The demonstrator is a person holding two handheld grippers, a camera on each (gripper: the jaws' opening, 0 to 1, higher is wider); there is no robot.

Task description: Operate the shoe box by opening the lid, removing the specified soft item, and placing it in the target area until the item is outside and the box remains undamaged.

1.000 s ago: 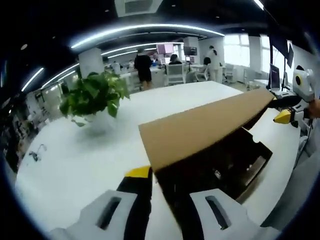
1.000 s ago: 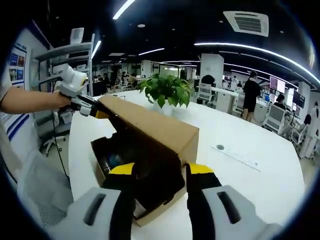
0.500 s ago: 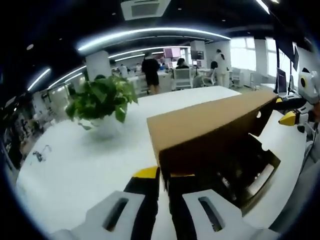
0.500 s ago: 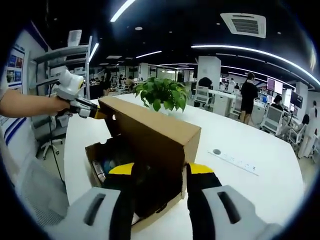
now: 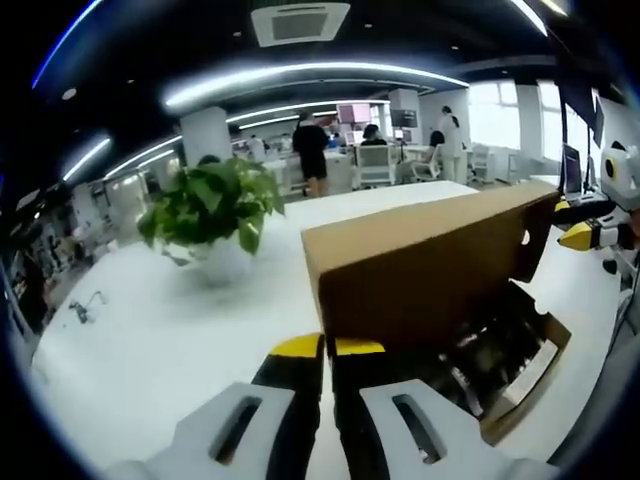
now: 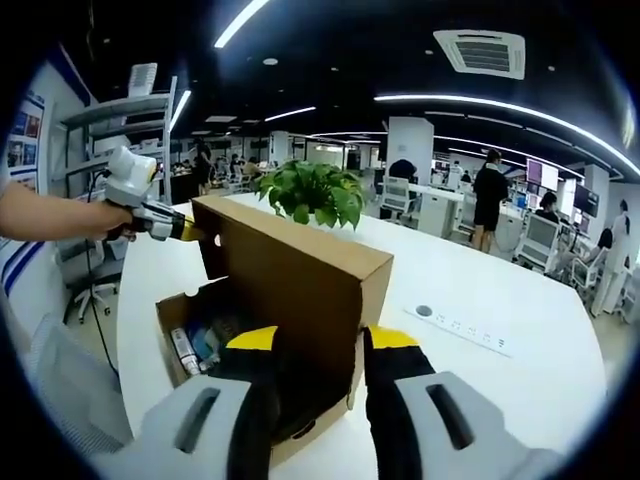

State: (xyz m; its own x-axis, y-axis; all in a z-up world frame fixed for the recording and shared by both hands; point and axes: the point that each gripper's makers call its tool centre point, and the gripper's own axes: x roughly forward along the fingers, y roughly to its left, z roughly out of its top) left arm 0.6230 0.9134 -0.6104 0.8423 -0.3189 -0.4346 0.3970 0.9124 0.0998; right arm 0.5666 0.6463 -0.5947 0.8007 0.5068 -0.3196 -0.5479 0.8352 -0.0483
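On a white office table near a leafy potted plant, the brown cardboard shoe box is sitting with its lid raised upright, the left gripper and right gripper both pinching the lid's corners, dim indistinct items lying inside.

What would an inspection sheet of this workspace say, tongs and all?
Surface: white table, large and rounded.
Job's things: cardboard shoe box, lid raised almost upright; dark contents inside, unclear.
Clutter: potted plant; socket strip set in the tabletop.
Tongs: left tongs pinch one lid corner; right tongs straddle the other.
Cables: nothing seen.
Surroundings: open office, desks, chairs, people behind.
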